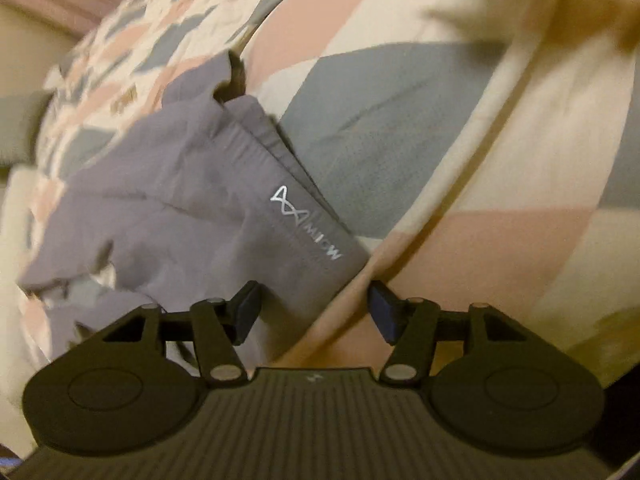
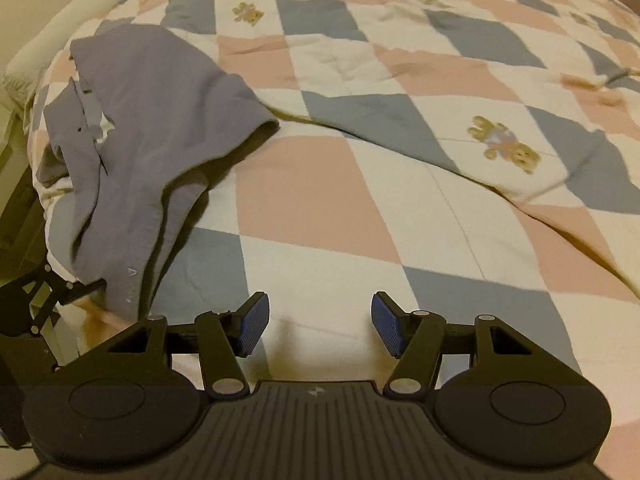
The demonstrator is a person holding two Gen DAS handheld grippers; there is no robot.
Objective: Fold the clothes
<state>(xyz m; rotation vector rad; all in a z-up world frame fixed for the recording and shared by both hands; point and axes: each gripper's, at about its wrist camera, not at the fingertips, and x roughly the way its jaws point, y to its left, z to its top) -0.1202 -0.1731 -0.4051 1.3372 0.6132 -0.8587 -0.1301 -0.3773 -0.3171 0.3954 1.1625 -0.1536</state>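
While both claws stand released with nothing between their pads, the garment lies loose on the bed. The left claw (image 1: 314, 312) hangs over the lower corner of the grey garment (image 1: 188, 200); its left pad sits above the cloth and its right pad above the bedding just beside the hem. No fabric is pinched, and the blur in the left wrist view makes it hard to tell whether the pads touch the cloth at all. That corner carries a pale printed logo (image 1: 304, 224), and the straight doubled edge running up from it reads as a waistband or hem, a firm line that would suit a grasp.

The right claw (image 2: 320, 322) is equally spread, poised over bare quilt (image 2: 400, 208) and well apart from the garment (image 2: 160, 128), which in this view sits off to the left near the edge of the bed. From here the cloth looks crumpled, one rounded opening gaping toward the middle of the bed and the rest bunched and draping toward the mattress side.

Judging by this, folding has not properly begun: the garment needs spreading flat first. The left claw seems placed to take the logo corner, while the right would have to travel across to a matching edge.
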